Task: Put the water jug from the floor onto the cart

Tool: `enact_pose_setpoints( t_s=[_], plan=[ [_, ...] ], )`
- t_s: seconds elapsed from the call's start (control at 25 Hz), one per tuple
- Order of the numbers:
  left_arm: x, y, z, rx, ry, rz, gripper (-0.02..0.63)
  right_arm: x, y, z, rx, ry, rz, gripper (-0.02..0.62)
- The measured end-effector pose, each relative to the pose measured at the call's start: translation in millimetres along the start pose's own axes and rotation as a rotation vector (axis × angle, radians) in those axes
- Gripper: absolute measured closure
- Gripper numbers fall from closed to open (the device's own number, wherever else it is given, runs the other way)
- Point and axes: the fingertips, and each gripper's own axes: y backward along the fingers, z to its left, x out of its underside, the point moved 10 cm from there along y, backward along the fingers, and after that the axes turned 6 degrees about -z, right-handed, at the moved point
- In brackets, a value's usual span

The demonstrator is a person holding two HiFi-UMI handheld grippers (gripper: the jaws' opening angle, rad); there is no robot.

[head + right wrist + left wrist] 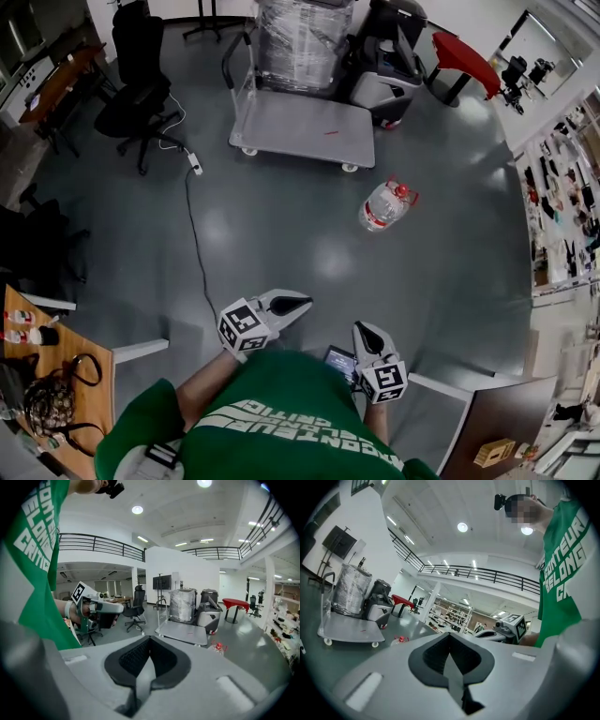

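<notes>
Head view: clear water jug (384, 205), red-capped and red-labelled, lies sideways on the floor (281, 234) near the cart (300, 131), half hidden in the right gripper view. Left gripper (302, 304) and right gripper (362, 330) are clenched and empty.

The right hand-held gripper (149, 639) is seen with jaws pressed together — beyond it, the water jug (218, 646) is seen on the floor (253, 648) (near the cart (183, 633)).

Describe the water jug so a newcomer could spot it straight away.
Find the grey platform cart at the far side of the floor. Off its near right corner, alone on the floor, sits the water jug: clear plastic with a red cap and handle.
</notes>
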Motion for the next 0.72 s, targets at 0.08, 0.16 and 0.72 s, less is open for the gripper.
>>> enact_pose_setpoints(
  t_s=[0.08, 0.16, 0.72],
  plan=[
    [0.8, -6.0, -0.9, 0.020, 0.001, 0.008, 0.595, 2.1, 5.7, -3.8, 0.027, -0.014, -0.002, 0.603],
    [2.1, -11.5, -2.8, 0.040, 0.003, 0.017, 0.595, 5.4, 11.9, -6.9, 0.055, -0.033, -0.004, 0.603],
    [3.9, -52.4, 12.3, 0.106, 0.005, 0.108, 0.595, 19.3, 8.5, -33.3, 0.119, -0.114, -0.006, 0.603]
  ],
)
